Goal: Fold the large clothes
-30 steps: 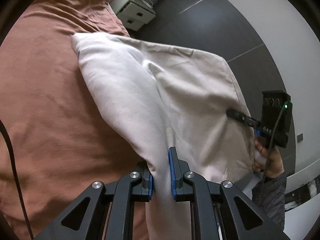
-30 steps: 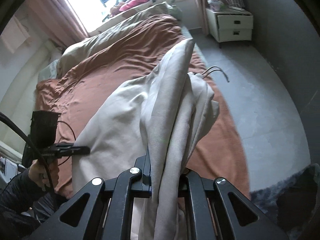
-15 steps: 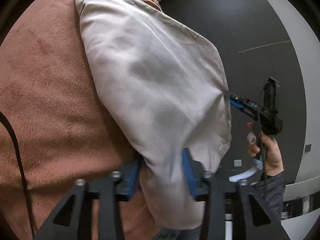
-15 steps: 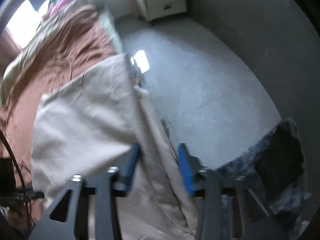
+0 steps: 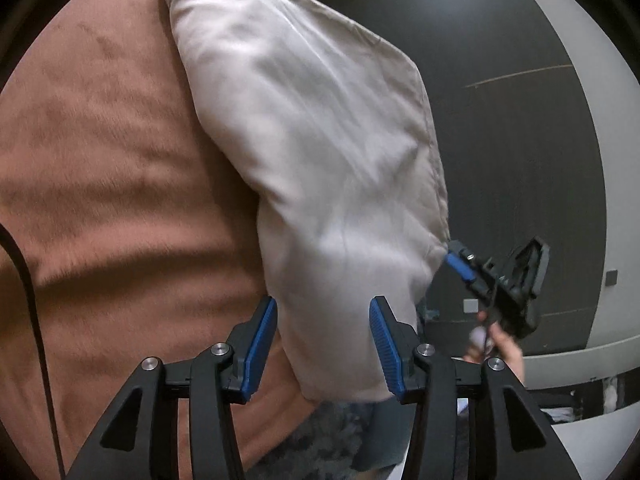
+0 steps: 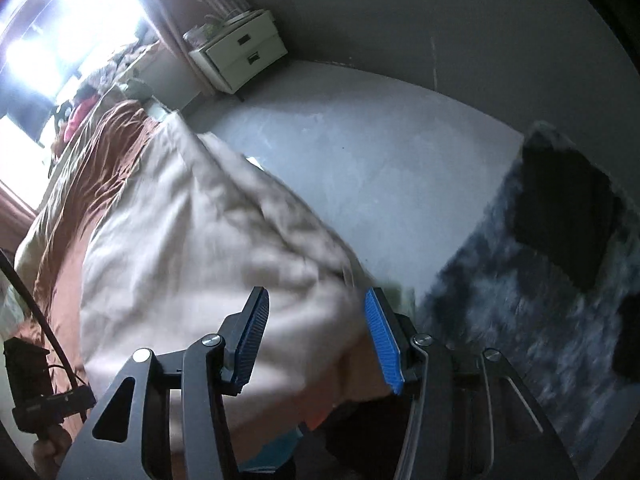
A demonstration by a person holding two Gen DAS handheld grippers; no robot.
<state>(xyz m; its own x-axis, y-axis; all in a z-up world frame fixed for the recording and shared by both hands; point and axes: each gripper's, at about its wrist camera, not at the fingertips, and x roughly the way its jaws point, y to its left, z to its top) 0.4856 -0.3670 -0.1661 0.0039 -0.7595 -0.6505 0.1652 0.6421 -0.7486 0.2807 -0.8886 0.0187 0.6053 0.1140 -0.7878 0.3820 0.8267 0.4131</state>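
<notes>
Both grippers — left gripper, right gripper — have just been opening, jaws apart, cloth loose between; the beige garment fills mid-frame on the brown bedspread — its overhanging edge could slide floorward.

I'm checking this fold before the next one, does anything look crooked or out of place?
Yes. The beige garment lies askew on the rust-brown blanket, its near corner hanging off the bed edge toward the dark shaggy rug. Both grippers, left and right, are open.
</notes>
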